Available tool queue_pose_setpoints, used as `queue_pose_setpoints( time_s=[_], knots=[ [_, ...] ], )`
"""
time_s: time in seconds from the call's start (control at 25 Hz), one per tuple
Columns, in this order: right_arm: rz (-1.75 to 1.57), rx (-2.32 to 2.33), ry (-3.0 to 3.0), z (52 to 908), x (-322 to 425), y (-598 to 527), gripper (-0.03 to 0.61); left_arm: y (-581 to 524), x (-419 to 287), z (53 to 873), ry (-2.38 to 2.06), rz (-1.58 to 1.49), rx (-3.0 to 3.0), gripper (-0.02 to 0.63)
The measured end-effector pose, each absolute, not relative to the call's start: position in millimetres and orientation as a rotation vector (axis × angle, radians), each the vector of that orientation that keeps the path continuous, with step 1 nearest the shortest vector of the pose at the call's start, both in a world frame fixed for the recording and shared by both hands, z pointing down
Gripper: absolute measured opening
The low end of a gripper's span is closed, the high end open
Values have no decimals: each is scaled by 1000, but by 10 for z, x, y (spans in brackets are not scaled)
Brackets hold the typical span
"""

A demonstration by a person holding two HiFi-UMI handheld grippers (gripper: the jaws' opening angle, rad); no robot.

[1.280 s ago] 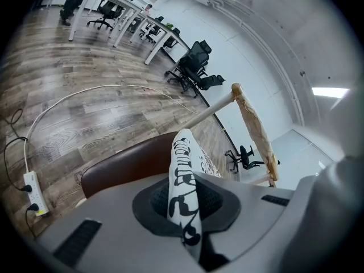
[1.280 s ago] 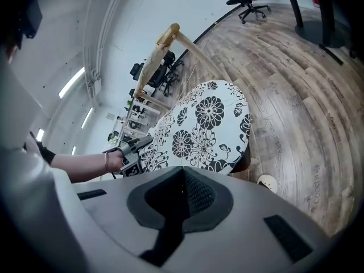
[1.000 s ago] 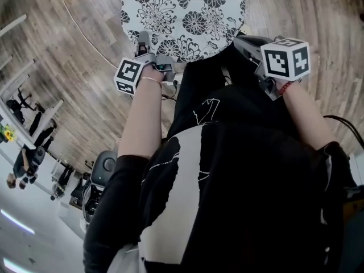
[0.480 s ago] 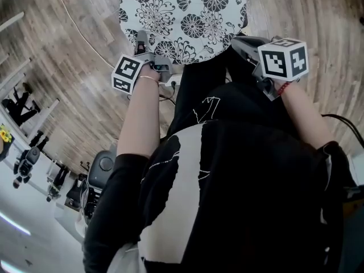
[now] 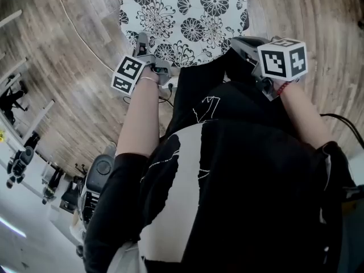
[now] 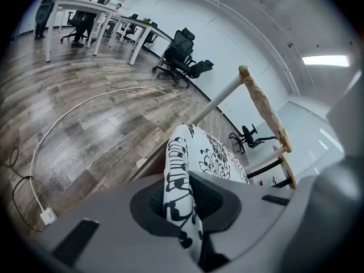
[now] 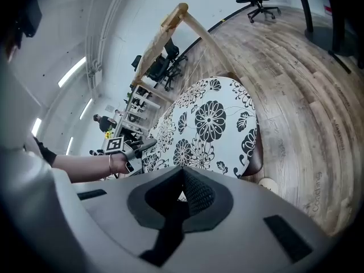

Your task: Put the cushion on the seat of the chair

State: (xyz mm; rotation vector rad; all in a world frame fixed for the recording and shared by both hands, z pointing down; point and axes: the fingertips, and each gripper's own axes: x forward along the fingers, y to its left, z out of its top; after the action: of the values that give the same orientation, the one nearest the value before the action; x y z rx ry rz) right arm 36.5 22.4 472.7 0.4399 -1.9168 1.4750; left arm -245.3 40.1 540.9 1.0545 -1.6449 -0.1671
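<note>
Left claw (image 6: 186, 235) edged leftward, forearm extended, clamping cushion (image 5: 182, 10).

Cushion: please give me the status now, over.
Left gripper shut on cushion edge. Right gripper shut on its near edge. It lies over the chair seat. Nothing in the way.
</note>
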Motion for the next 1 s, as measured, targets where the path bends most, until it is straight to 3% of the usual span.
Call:
queue_pose_setpoints(
  time_s=[0.52, 0.72, 1.0],
  knots=[
    [1464, 439, -1912, 4770, 354, 298, 15, 365, -2479, 5474, -1646, -163, 1092, 55],
    [1464, 456, -1917, 4814, 359, 284, 15, 395, -2528, 5549, -1668, -90, 1100, 178],
    [1455, 468, -1919, 4825, 361, 267, 15, 478, -2573, 5632, -1675, 0, 1110, 222]
  ],
)
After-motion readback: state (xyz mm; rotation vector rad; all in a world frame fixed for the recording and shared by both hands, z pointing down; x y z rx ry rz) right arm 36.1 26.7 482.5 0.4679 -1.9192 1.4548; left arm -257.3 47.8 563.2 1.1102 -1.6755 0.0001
